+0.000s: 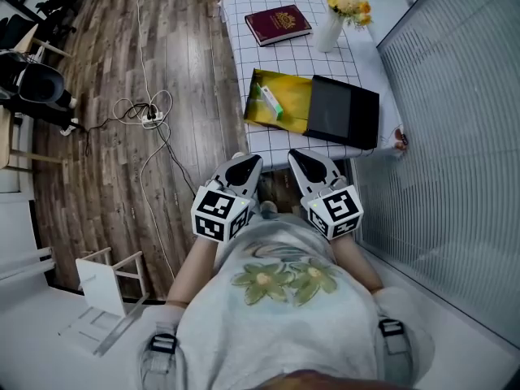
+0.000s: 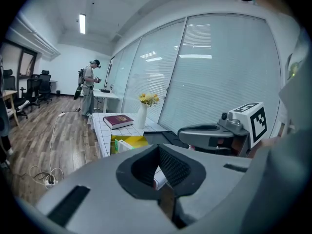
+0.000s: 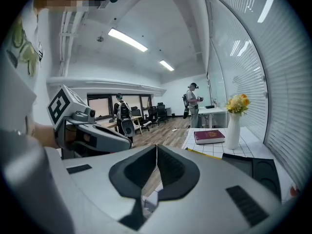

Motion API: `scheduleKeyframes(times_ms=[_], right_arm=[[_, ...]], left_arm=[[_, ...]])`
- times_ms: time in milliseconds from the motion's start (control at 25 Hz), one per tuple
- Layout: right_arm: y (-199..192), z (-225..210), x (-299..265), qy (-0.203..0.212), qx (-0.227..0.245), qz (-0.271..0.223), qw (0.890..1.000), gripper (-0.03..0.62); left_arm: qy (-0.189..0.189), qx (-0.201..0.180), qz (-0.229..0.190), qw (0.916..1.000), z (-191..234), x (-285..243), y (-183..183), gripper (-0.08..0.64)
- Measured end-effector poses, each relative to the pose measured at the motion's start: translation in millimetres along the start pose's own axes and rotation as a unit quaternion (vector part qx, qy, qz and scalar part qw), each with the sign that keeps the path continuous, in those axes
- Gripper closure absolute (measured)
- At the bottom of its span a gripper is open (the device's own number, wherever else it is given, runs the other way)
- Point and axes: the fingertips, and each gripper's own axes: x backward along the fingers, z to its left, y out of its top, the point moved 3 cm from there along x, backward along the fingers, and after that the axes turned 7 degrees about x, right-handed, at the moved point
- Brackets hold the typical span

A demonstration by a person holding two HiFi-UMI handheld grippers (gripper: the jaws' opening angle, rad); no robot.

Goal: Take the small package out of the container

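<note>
Head view: the small package (image 1: pixel 270 102) is lying inside the yellow container (image 1: pixel 297 96), at twelve o'clock on the bench (image 1: pixel 268 59). Left gripper view: the left claw (image 2: pixel 159 146) is sitting closed, empty. Right gripper view: the right claw (image 3: pixel 157 146) likewise. One should be opening before reaching in.

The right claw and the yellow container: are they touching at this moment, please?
Apart. The head view shows the right claw, shut, with a strip of checked tablecloth between its tip and the yellow container.
</note>
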Motion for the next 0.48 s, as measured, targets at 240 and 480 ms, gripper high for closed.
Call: scheduleKeyframes(times_ms=[240, 480], right_arm=[[14.1, -23.3, -35.1, -0.011, 0.001, 0.005, 1.0, 0.581], [21.5, -39.7, -65.8, -0.021, -0.002, 0.018, 1.0, 0.581]], left_arm=[[-0.013, -0.008, -0.001, 0.9999, 28.3, -21.1, 35.7, 0.552], [-0.031, -0.014, 0.009, 0.9994, 50.2, -45.5, 59.5, 0.552]])
